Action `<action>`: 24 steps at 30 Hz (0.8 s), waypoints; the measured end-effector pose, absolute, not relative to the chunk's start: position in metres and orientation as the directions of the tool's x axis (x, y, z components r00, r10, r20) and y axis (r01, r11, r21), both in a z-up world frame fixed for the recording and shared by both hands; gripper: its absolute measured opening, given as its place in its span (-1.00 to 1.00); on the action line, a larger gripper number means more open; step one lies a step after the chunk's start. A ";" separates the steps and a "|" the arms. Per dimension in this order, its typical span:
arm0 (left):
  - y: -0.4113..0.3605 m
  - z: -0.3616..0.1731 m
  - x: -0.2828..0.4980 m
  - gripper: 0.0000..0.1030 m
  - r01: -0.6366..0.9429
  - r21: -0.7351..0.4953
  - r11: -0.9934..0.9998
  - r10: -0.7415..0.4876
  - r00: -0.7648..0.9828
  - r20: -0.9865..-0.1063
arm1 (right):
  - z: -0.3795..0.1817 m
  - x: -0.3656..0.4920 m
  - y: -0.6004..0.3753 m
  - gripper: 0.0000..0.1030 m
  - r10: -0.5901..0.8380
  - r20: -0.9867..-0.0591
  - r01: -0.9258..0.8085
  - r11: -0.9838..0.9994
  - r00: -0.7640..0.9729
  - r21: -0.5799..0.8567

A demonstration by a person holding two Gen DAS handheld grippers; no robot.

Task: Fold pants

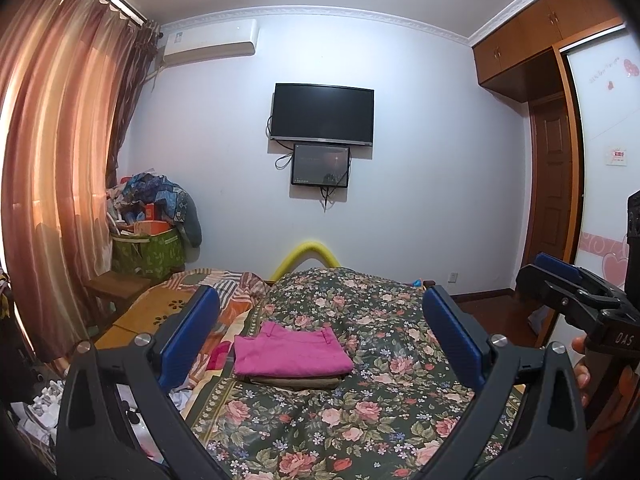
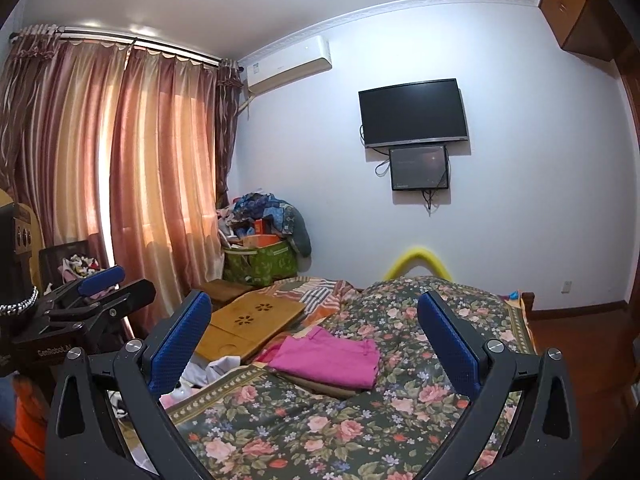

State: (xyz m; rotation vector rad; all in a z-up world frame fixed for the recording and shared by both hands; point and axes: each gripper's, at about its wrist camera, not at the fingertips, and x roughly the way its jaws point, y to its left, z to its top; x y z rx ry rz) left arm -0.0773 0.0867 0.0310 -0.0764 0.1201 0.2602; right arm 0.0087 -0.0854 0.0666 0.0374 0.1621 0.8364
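Folded pink pants (image 1: 290, 354) lie on top of a folded brown garment (image 1: 296, 382) on the floral bedspread (image 1: 360, 420). The stack also shows in the right wrist view (image 2: 332, 360). My left gripper (image 1: 320, 332) is open and empty, held above and back from the stack. My right gripper (image 2: 316, 340) is open and empty, also raised clear of the pants. The right gripper shows at the right edge of the left wrist view (image 1: 568, 284). The left gripper shows at the left of the right wrist view (image 2: 104, 288).
A wooden lap tray (image 2: 252, 324) lies on the bed's left side beside loose white and pink clothes (image 2: 212, 372). A green storage bag (image 2: 260, 264) piled with clothes stands by the curtains. A TV (image 1: 322, 114) hangs on the far wall. A wardrobe (image 1: 552, 208) is at right.
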 end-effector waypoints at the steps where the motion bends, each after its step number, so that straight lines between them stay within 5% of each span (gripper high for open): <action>1: 0.087 0.031 -0.077 0.99 -0.261 -0.060 0.963 0.252 0.959 -0.129 | 0.066 0.009 -0.085 0.99 0.741 -0.129 -0.735 0.670 0.659 0.098; 24: 0.088 0.029 -0.075 1.00 -0.241 -0.062 0.969 0.231 0.963 -0.138 | 0.067 0.009 -0.088 0.99 0.735 -0.134 -0.728 0.678 0.665 0.102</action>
